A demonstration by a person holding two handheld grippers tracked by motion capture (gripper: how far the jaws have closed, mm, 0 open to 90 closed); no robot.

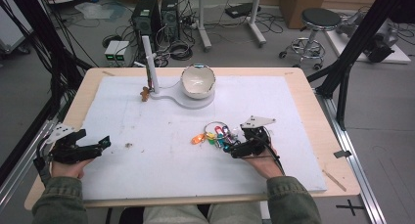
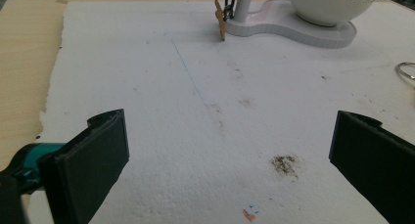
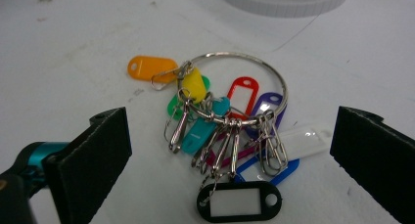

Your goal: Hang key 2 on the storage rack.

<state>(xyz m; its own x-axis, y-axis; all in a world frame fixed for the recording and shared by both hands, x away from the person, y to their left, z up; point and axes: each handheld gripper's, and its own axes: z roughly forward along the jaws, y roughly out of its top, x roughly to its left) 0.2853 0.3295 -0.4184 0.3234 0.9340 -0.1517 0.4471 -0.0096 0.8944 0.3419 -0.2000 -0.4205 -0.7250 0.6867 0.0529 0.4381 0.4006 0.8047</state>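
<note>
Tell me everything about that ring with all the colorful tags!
The key ring is a thin, shiny metal hoop lying flat on the white foam mat. Metal clips hang plastic tags from it: orange, yellow, green, teal, red, purple, blue, clear and black, fanned out in a bunch. The black tag has a blank white label. The ring sits right in front of the right claw, between its open jaws, which do not touch it. It lies near the white stand.

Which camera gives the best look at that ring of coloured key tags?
The right gripper view: the key ring lies close up between its open jaws, each tag distinct. The high view shows it small, beside the right gripper. The left gripper view catches an edge.
</note>
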